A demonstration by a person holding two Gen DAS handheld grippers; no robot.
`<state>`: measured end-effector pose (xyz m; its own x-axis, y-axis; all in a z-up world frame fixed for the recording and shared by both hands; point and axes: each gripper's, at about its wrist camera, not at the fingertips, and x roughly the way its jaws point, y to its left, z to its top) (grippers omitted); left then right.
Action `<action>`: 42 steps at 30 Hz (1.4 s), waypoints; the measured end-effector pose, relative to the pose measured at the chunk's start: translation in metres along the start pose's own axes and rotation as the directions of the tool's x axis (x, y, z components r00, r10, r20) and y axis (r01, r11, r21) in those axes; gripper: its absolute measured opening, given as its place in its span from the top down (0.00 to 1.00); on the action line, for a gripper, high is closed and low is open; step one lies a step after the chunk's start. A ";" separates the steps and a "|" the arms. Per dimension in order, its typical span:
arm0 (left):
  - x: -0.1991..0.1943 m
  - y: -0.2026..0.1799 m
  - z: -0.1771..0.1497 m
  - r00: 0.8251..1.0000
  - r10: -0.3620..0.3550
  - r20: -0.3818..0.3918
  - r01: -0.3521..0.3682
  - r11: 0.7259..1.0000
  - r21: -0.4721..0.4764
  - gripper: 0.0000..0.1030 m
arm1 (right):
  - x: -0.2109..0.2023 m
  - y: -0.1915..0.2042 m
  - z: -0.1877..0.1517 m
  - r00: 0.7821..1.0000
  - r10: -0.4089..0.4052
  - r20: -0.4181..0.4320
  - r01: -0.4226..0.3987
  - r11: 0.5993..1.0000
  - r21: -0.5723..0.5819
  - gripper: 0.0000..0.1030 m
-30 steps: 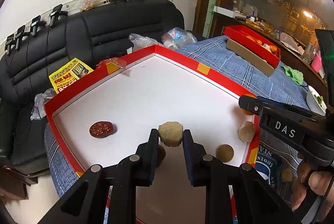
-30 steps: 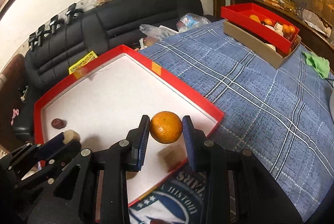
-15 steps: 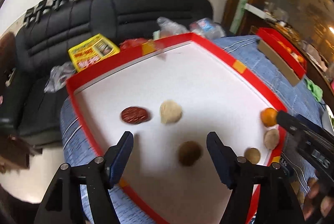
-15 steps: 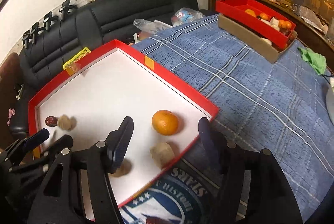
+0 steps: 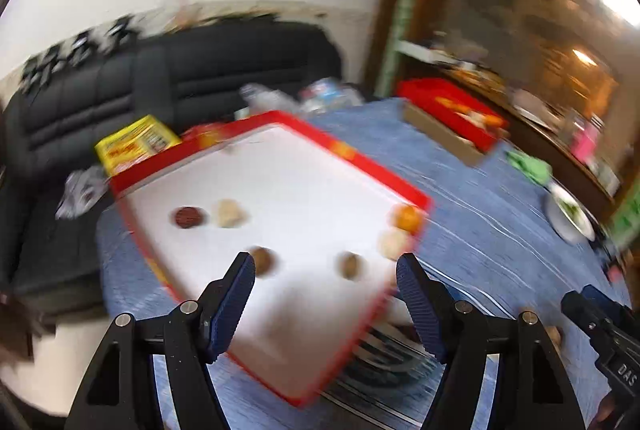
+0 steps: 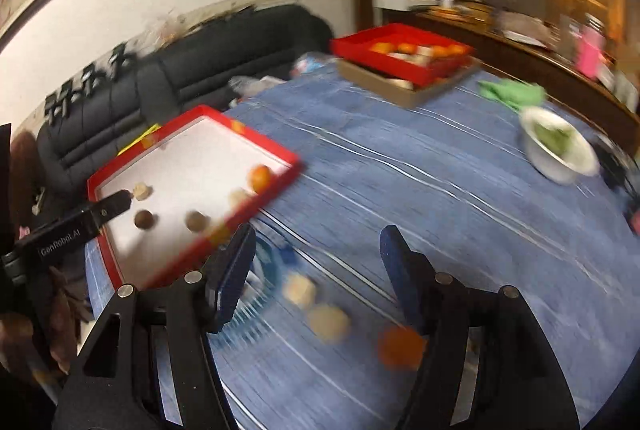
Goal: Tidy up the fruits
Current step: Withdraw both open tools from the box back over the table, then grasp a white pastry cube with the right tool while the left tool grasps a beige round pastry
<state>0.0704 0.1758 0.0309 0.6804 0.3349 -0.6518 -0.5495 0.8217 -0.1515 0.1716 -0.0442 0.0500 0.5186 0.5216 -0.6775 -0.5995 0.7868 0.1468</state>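
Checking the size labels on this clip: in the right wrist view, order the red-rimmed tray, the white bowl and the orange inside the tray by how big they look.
1. Red-rimmed tray
2. White bowl
3. Orange in the tray

Motion blur softens edges, but the gaps are large.

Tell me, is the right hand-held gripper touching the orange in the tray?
Apart. The right wrist view shows the right hand-held gripper open over the blue cloth, while the orange sits inside the red tray.

Not much readable here tbh. "DAS" is printed in white on the right gripper (image 5: 612, 346) body in the left wrist view, and "GenRobot.AI" runs along the left gripper (image 6: 72, 226) in the right wrist view. Everything else is blur.
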 end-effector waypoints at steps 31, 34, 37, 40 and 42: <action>0.015 -0.090 -0.081 0.978 -0.126 -0.167 0.169 0.946 0.278 0.31 | 0.018 -0.064 -0.081 0.973 -0.149 -0.174 0.159 0.986 0.046 0.54; 0.017 -0.091 -0.080 0.977 -0.127 -0.173 0.173 0.944 0.280 0.31 | 0.021 -0.067 -0.076 0.974 -0.152 -0.167 0.162 0.985 0.051 0.61; 0.021 -0.094 -0.079 0.975 -0.127 -0.181 0.175 0.944 0.280 0.31 | 0.026 -0.067 -0.074 0.975 -0.138 -0.172 0.150 0.987 0.054 0.65; 0.023 -0.099 -0.078 0.975 -0.123 -0.183 0.174 0.941 0.292 0.31 | 0.028 -0.065 -0.075 0.977 -0.134 -0.168 0.143 0.989 0.041 0.69; 0.025 -0.103 -0.078 0.975 -0.121 -0.186 0.173 0.939 0.296 0.31 | 0.027 -0.066 -0.075 0.979 -0.120 -0.164 0.130 0.990 0.051 0.69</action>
<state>0.1060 0.0637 -0.0279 0.6395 0.1413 -0.7557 -0.2546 0.9664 -0.0348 0.1795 -0.1071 -0.0326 0.4799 0.3623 -0.7990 -0.4954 0.8636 0.0941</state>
